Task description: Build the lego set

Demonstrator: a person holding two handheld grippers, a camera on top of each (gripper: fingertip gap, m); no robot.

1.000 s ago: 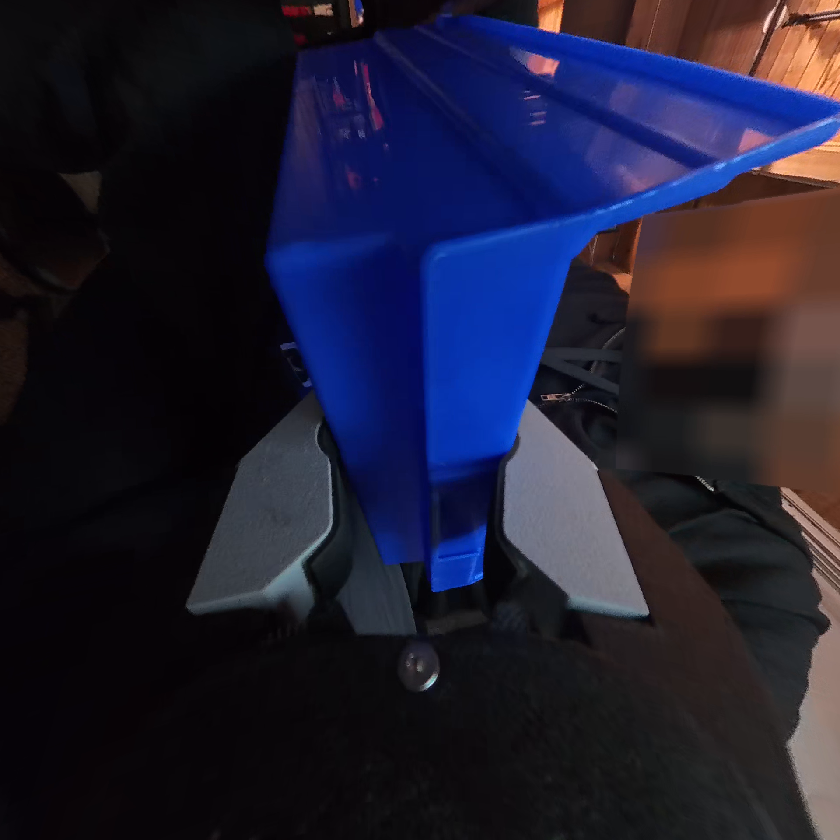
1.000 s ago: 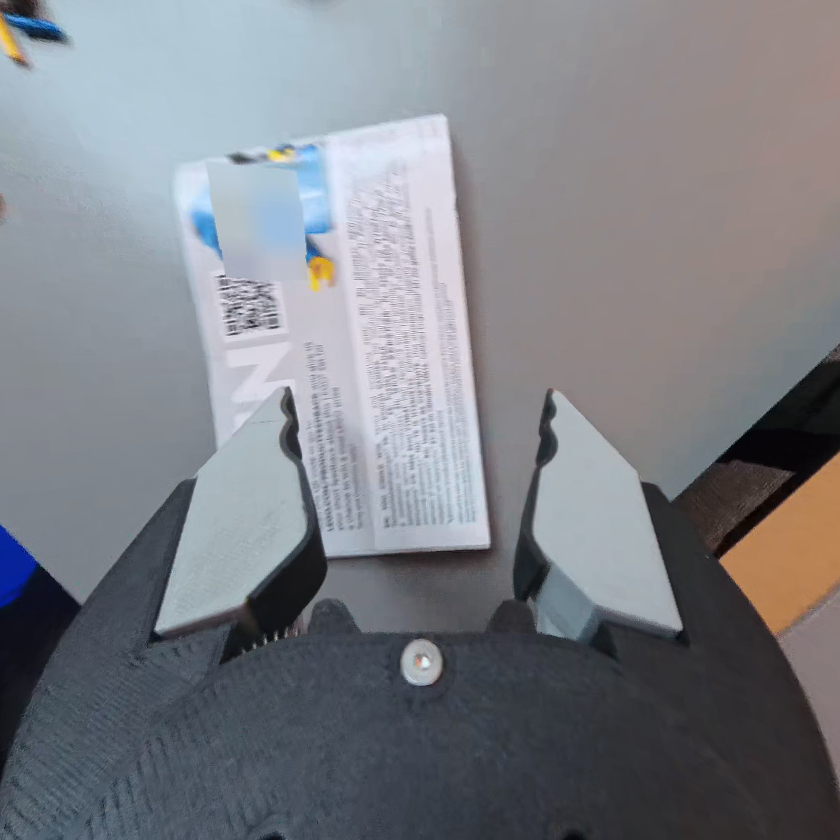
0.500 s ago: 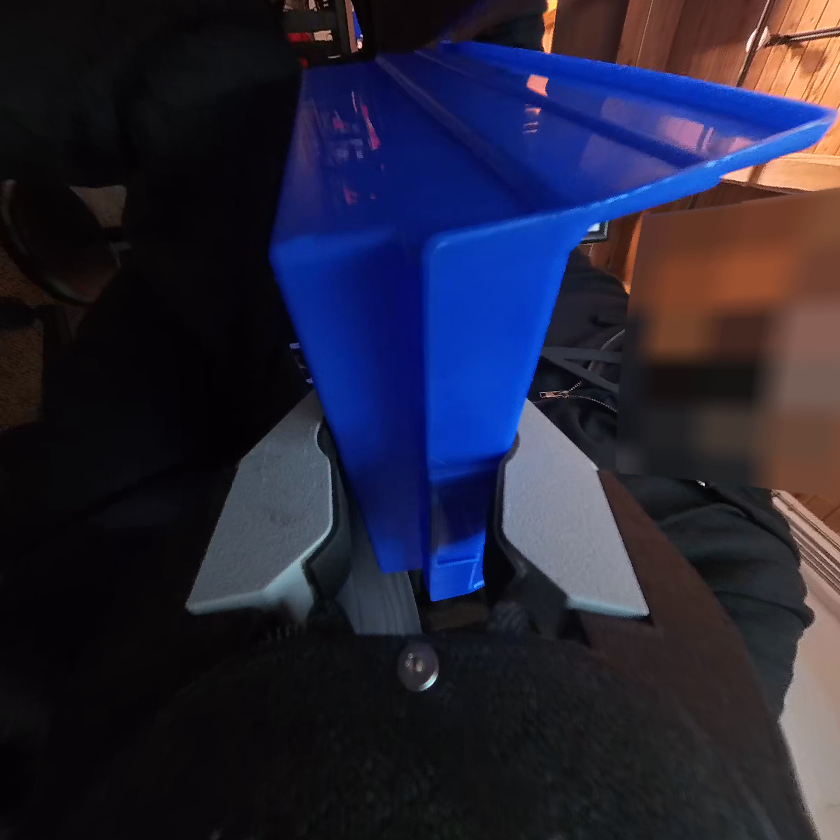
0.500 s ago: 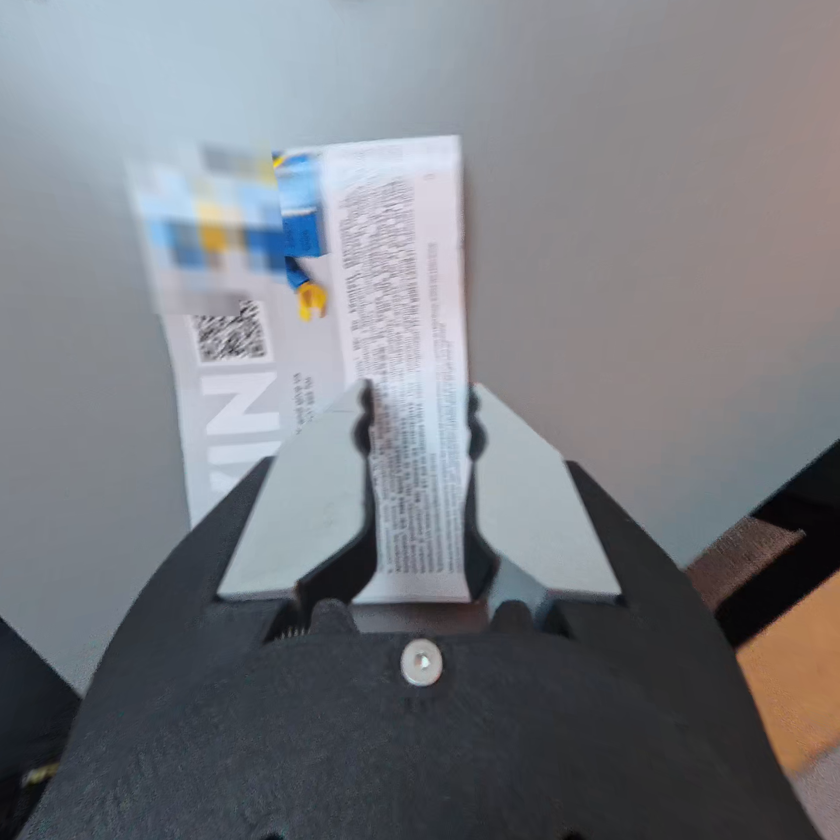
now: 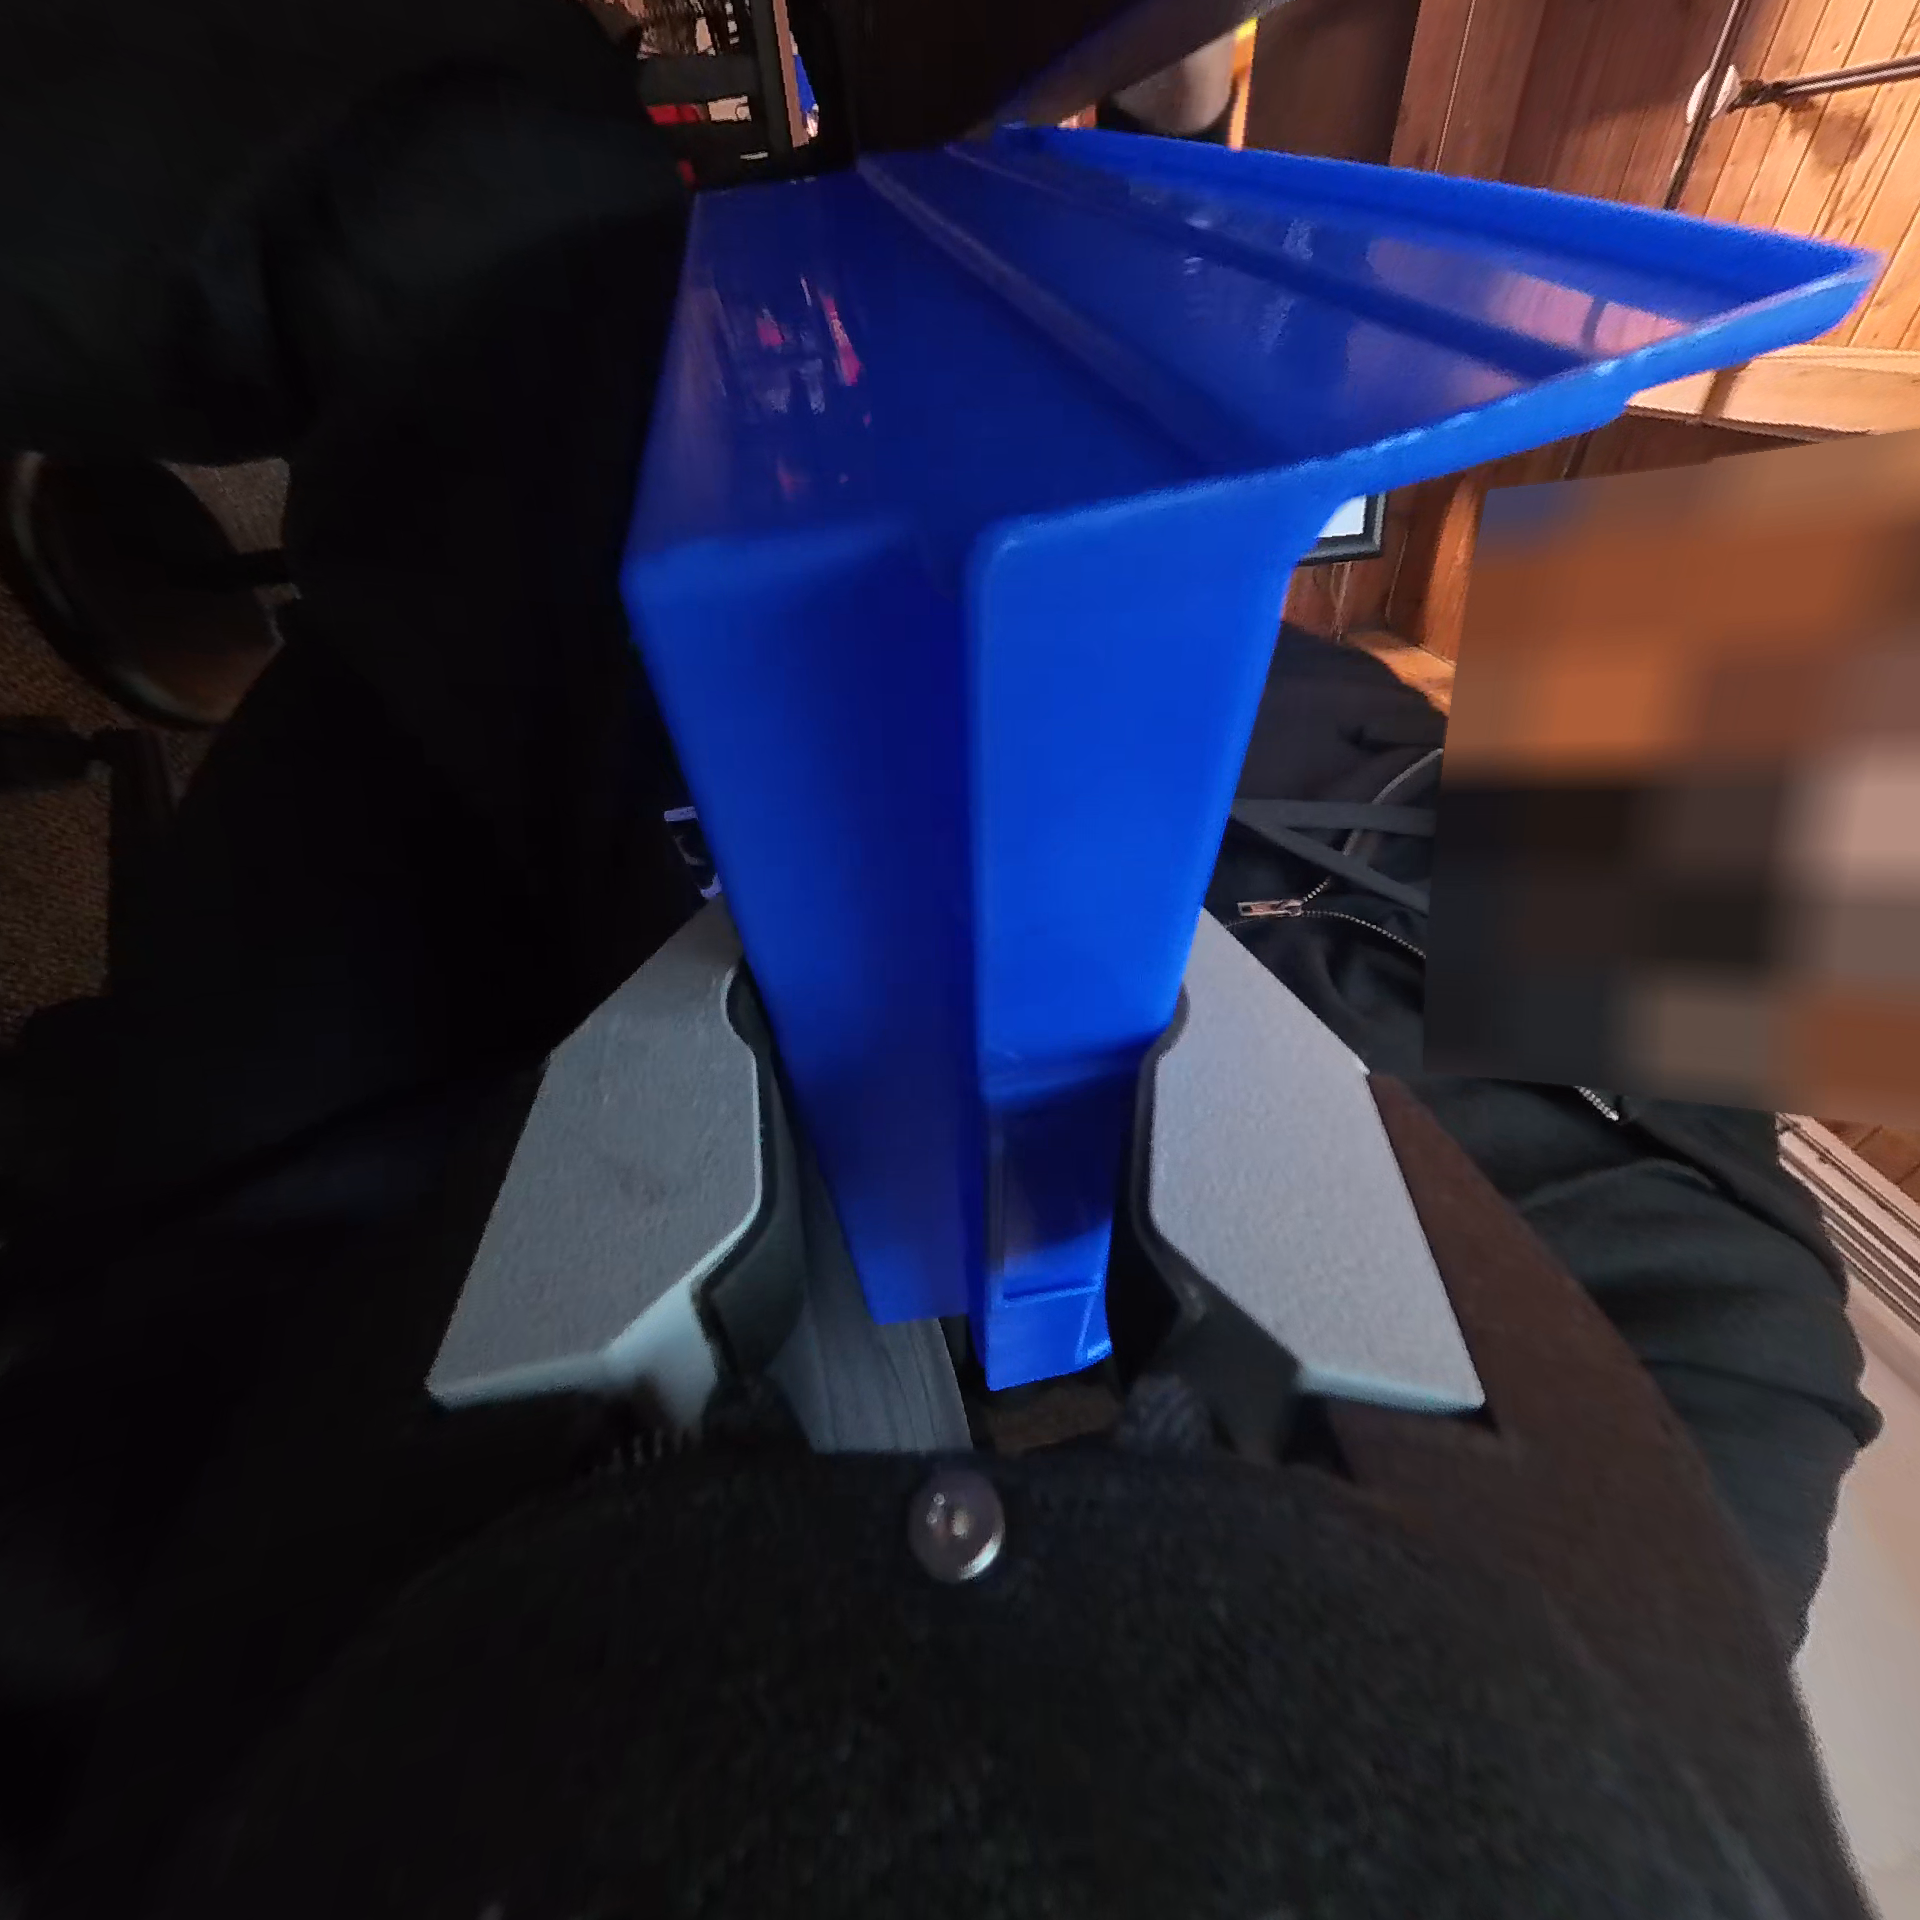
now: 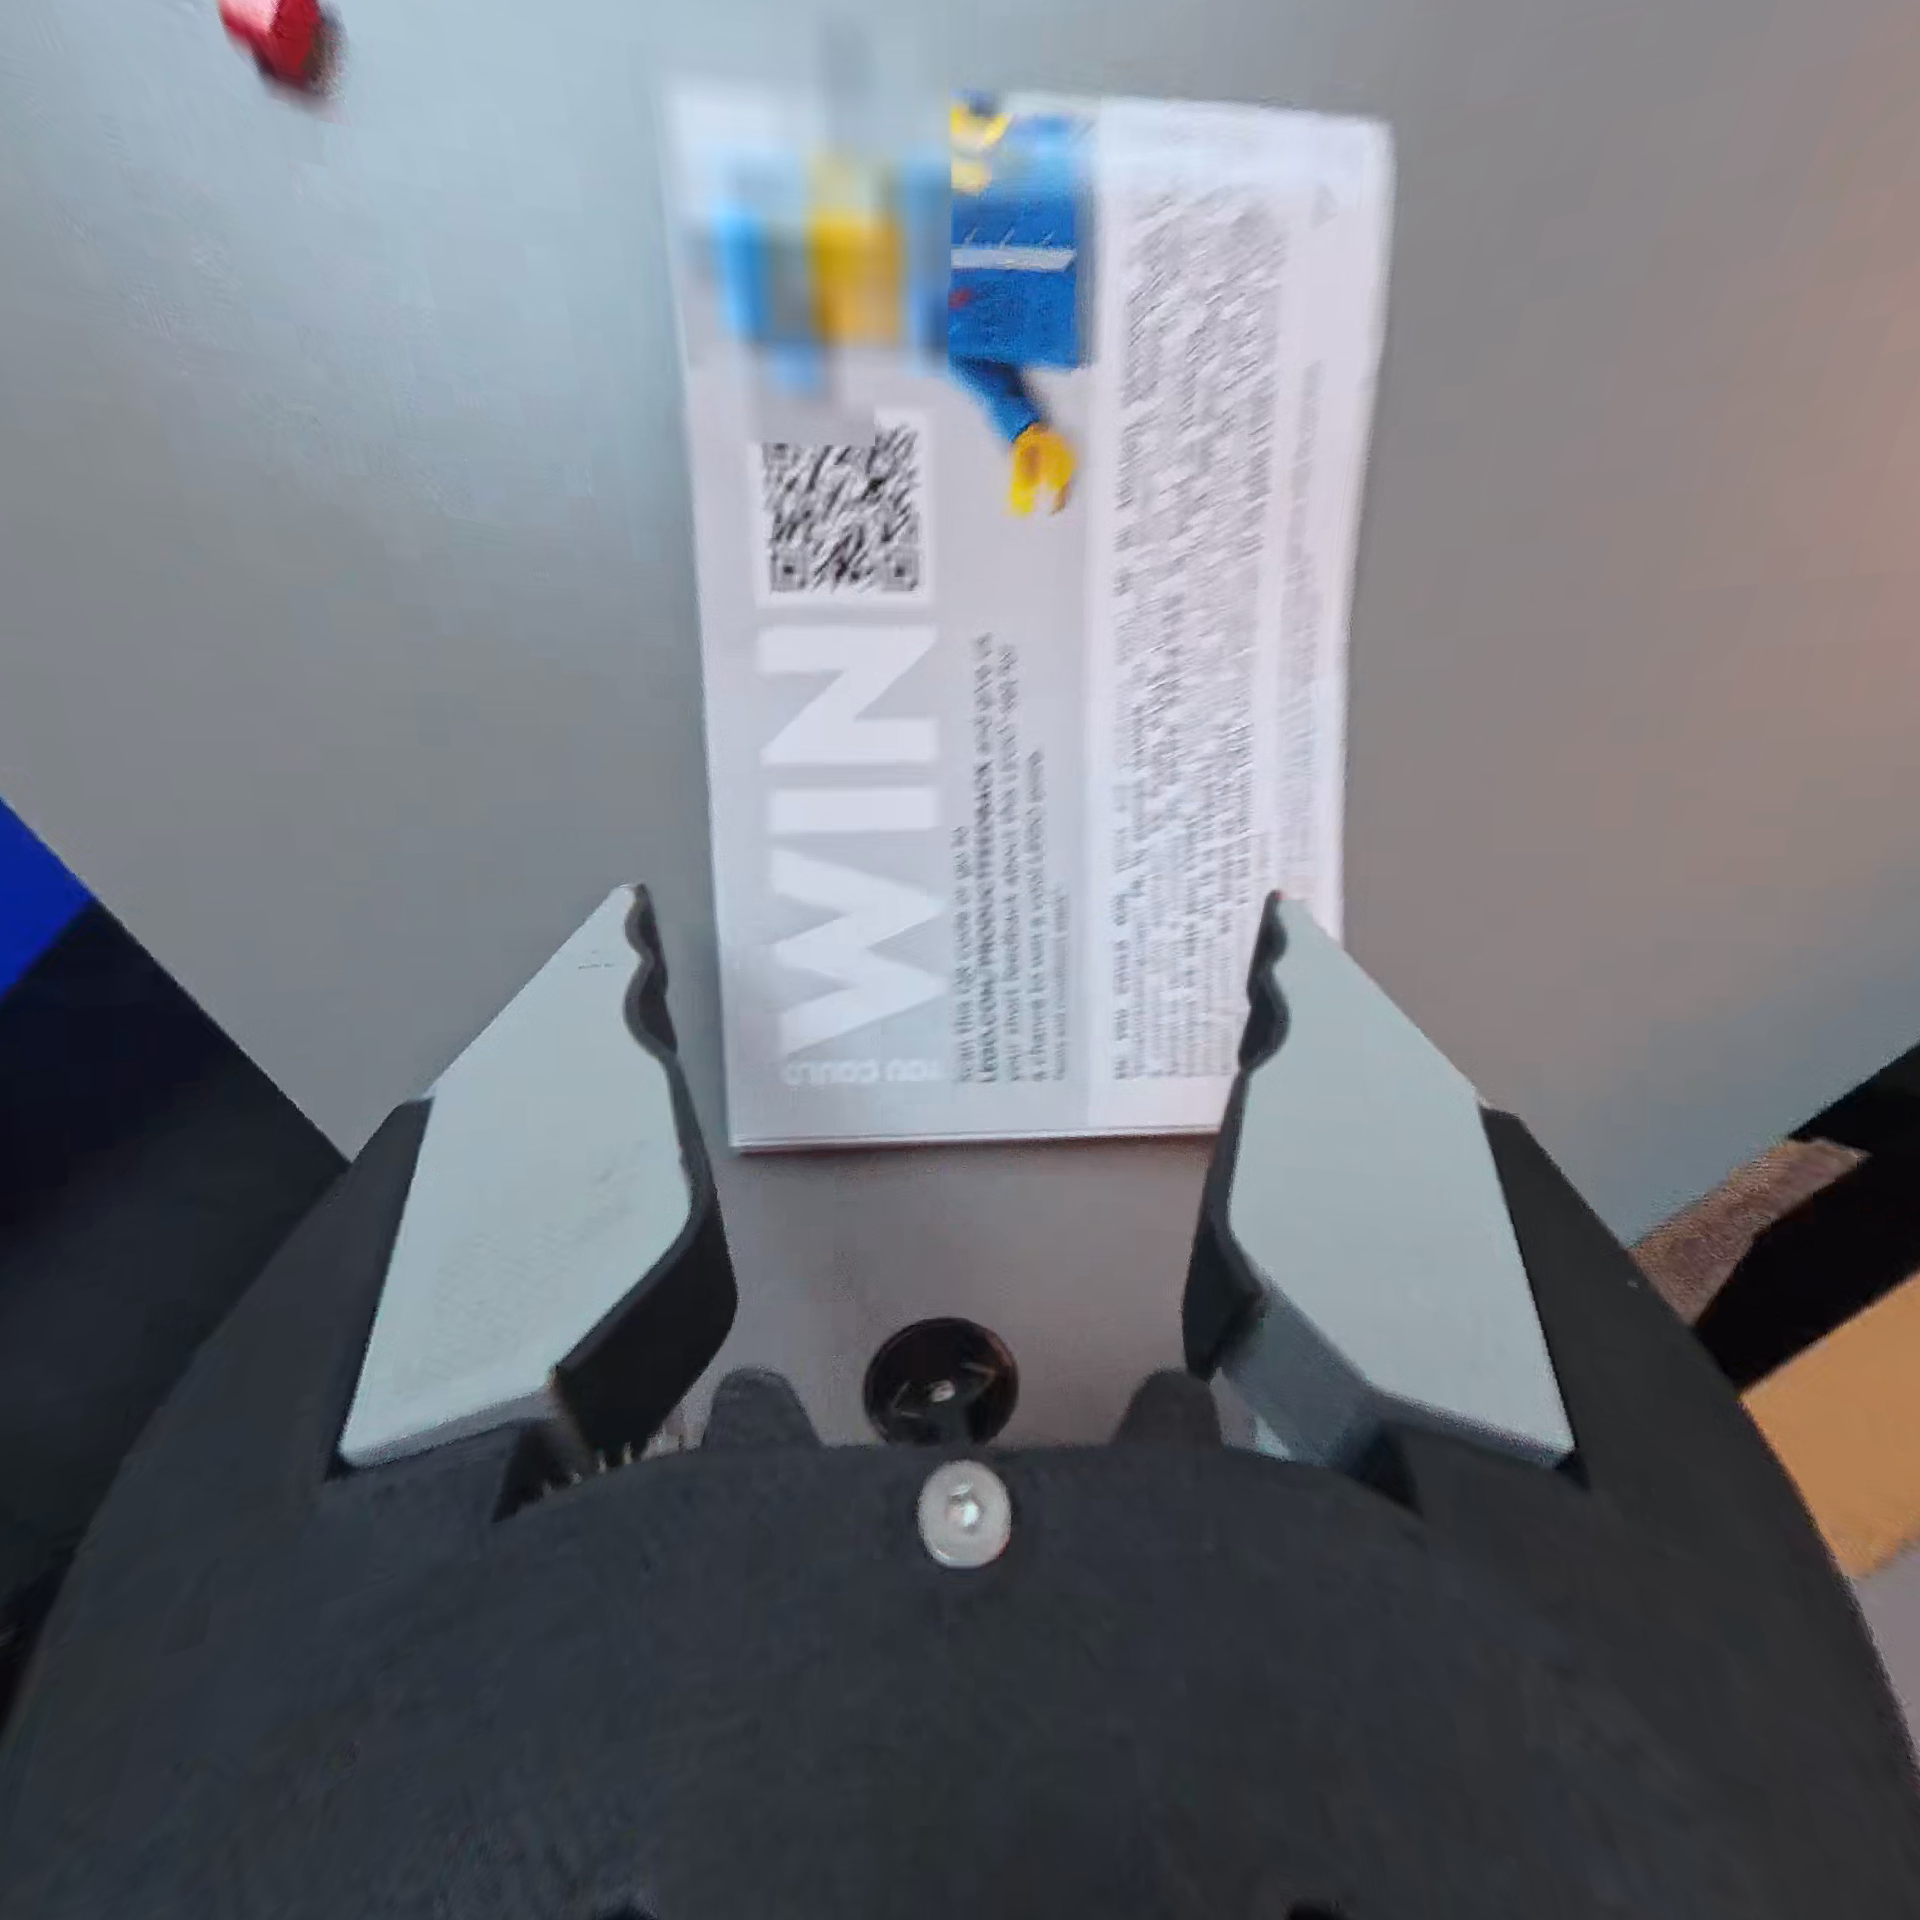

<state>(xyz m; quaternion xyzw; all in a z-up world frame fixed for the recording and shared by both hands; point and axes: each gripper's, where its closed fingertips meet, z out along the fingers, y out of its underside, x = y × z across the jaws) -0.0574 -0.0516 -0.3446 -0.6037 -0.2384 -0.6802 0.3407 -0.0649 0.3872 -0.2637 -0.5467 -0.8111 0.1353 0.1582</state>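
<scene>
My left gripper (image 5: pixel 961 935) is shut on the end wall of a blue plastic bin (image 5: pixel 935 644) and holds it up in the air, with its open side turned to the right. My right gripper (image 6: pixel 954 906) is open and empty, just above the grey table (image 6: pixel 364 520). A printed instruction booklet (image 6: pixel 1039 623) lies flat on the table straight ahead of it, its near edge between the fingertips. A small black round piece (image 6: pixel 943 1382) lies on the table between the bases of the fingers. A small red brick (image 6: pixel 275 31) is at the far left, blurred.
A blue corner of the bin (image 6: pixel 31 862) shows at the left edge of the right wrist view. The table's right edge (image 6: pixel 1766 1122) runs close to the right finger, with floor beyond. A person in dark clothing (image 5: pixel 1558 1195) and a wooden wall (image 5: pixel 1662 156) are behind the bin. My hands' fingertips stand some 45 cm from each other. To reach the small red brick (image 6: pixel 275 31) in a straight line is about 15 cm for my right fingers, about 30 cm for my left.
My right gripper narrowed over the booklet half a second ago and has opened wide again. The booklet now lies farther ahead. The left gripper keeps its hold on the bin, nearly still.
</scene>
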